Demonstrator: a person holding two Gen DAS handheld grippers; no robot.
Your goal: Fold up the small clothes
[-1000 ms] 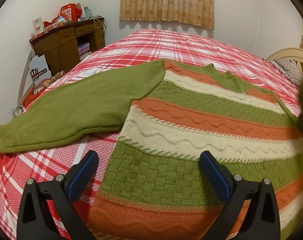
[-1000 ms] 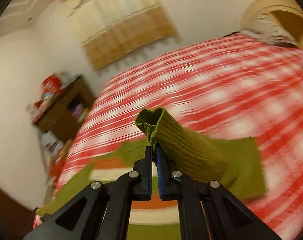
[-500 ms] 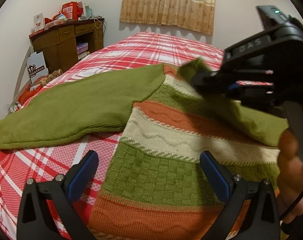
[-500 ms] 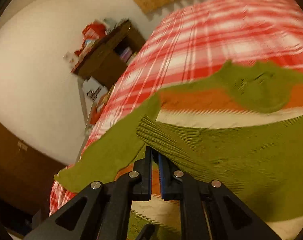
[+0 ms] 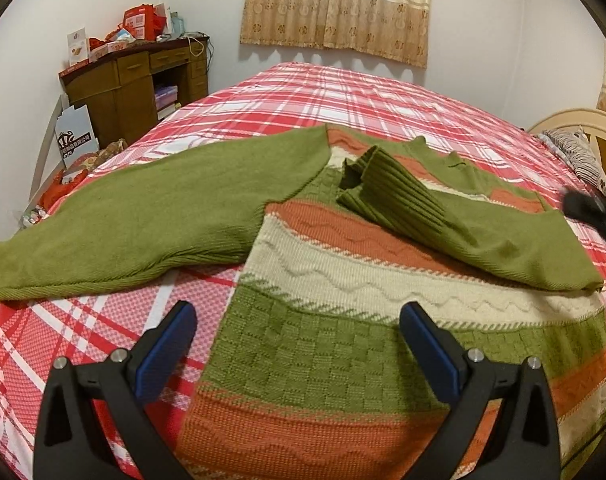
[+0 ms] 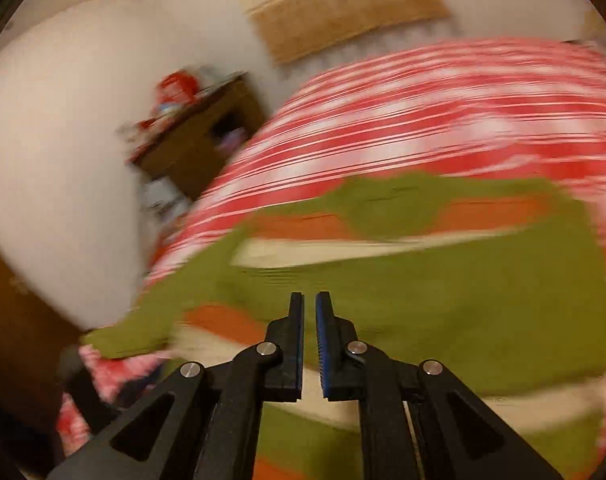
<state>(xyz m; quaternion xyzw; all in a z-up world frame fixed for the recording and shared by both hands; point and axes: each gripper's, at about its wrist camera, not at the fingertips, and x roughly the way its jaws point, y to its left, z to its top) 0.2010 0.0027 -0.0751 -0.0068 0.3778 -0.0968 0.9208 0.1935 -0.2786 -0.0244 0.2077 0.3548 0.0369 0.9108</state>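
A striped green, orange and cream knitted sweater [image 5: 343, 320] lies flat on the red plaid bed [image 5: 343, 96]. Its right sleeve [image 5: 443, 224] is folded across the chest, ribbed cuff near the middle. Its left sleeve [image 5: 123, 232] lies stretched out to the left. My left gripper [image 5: 299, 344] is open and empty, above the sweater's lower part. My right gripper [image 6: 309, 308] has its jaws a narrow gap apart with nothing between them, above the sweater [image 6: 423, 288]; that view is motion-blurred. A dark part of it shows at the right edge of the left wrist view [image 5: 595, 208].
A wooden desk [image 5: 131, 84] with red boxes stands at the back left by the wall. A curtain [image 5: 339, 4] hangs behind the bed. A headboard and a striped pillow [image 5: 575, 152] are at the far right. Clutter lies on the floor left of the bed.
My right gripper carried the right sleeve cuff across the sweater's chest, let it go and pulled back to the right. The left gripper has stayed still and open.
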